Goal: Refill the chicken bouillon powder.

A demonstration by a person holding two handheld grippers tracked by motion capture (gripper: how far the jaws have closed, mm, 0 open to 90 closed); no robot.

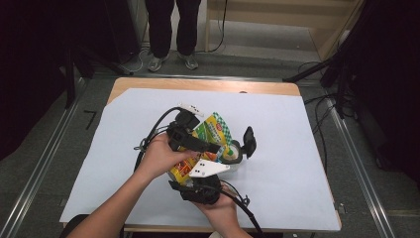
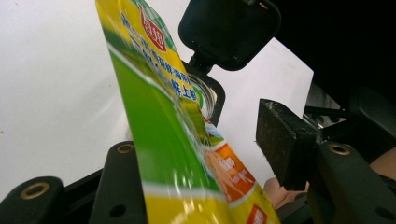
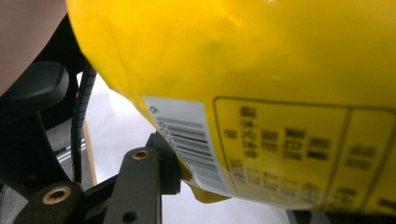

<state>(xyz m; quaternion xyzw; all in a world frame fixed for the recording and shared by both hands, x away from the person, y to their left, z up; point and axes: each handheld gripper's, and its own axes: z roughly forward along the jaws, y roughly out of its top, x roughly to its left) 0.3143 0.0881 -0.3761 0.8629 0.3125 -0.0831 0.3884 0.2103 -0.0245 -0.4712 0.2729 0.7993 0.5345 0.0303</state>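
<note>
high view, L claw: left gripper point(image 1: 210, 144) lies across the snack bag point(image 1: 214, 130), jaws pointing right, toward the glass jar point(image 1: 231, 152); how wide they stand can't be read here
high view, R claw: right gripper point(image 1: 200, 183) sits just under the bag's yellow lower end, grey plate on top; jaws hidden by bag + plate
high view, bag axis: long axis runs diag., green top edge up-right and away from R claw, yellow end down-left at R claw
high view, setting: all over the white sheet point(image 1: 297, 148); jar's black lid point(image 1: 249, 141) stands just right of the jar
left gripper view, claw: roughly half open; the bag point(image 2: 163, 126) leans on the left jaw, right pad point(image 2: 280, 140) clearly apart from it, so no squeeze
left gripper view, bag axis: rises from between the jaws, tilted up-left; jar rim point(image 2: 208, 95) + lid point(image 2: 229, 30) just beyond
right gripper view, claw: left jaw's pad touches the bag point(image 3: 261, 84) at its barcode corner; other jaw not visible, grip can't be told
right gripper view, bag: yellow back w/ print, right against the claw
</note>
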